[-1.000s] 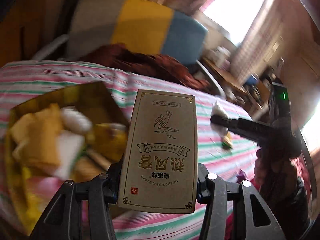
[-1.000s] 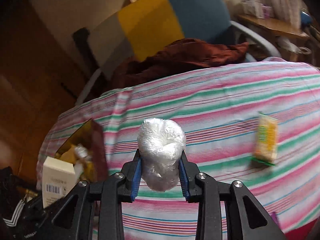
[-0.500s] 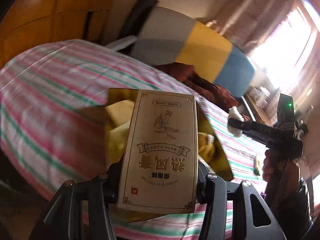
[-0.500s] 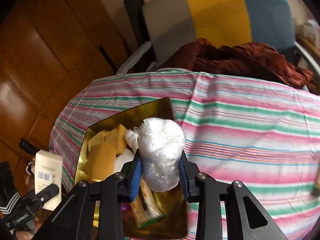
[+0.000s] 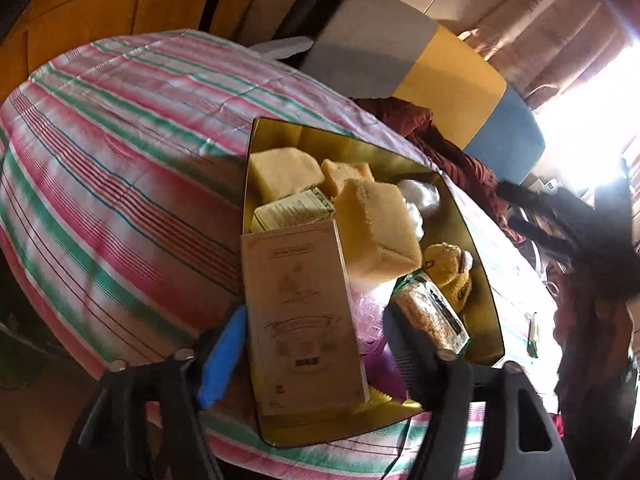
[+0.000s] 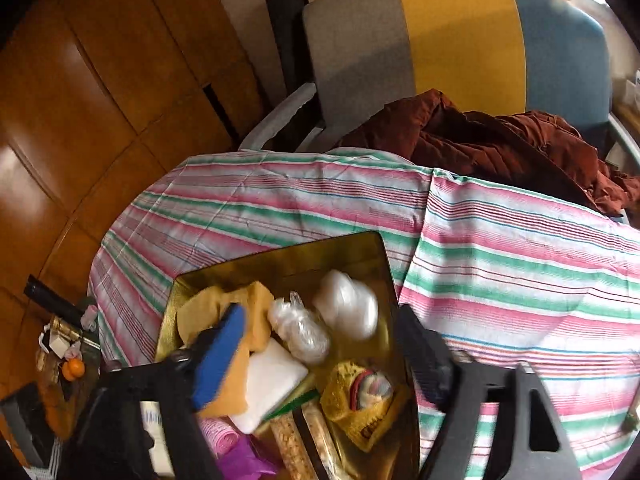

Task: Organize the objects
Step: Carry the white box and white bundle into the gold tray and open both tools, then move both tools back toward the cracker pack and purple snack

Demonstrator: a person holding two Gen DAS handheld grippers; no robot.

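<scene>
- a tan carton [image 5: 304,316] with printed ornament is seen between the fingers of the left tongs [image 5: 316,344], lying in the near end of the gold tin [image 5: 476,248]; its lower edge reaches over the tin's near rim.
- the left tongs have just been opening: the blue pad [image 5: 222,360] stands just clear of the carton's side and the dark finger on the other side is apart from it too, so the carton is no longer gripped.
- a white plastic-wrapped bundle [image 6: 346,310] is seen just ahead of the right tongs [image 6: 320,344], resting inside the gold tin [image 6: 372,248] near its far wall, beside a second clear-wrapped bundle [image 6: 298,330].
- the right tongs have just been opening as well; their fingers stand wide over the tin with nothing pressed between them.
- ahead of the left tongs the tin is crowded with yellow sponge blocks [image 5: 372,228], a small printed packet [image 5: 294,210], a yellow knitted toy [image 5: 448,276] and a long snack packet [image 5: 430,312].
- below the right tongs a white pad [image 6: 272,380], an orange cloth [image 6: 240,312], a yellow bag [image 6: 364,404] and pink items [image 6: 218,438] are seen in the tin.
- the tin stands on a desk covered by a pink, green and white striped cloth [image 6: 500,264].
- beyond the desk, past both tongs, a chair [image 6: 460,40] with grey, yellow and blue panels is seen, with a dark red garment [image 6: 500,144] heaped on it.
- in the left wrist view the right tongs appear as a dark shape at the right edge, held by a person's hand; detail is lost against the bright window.
</scene>
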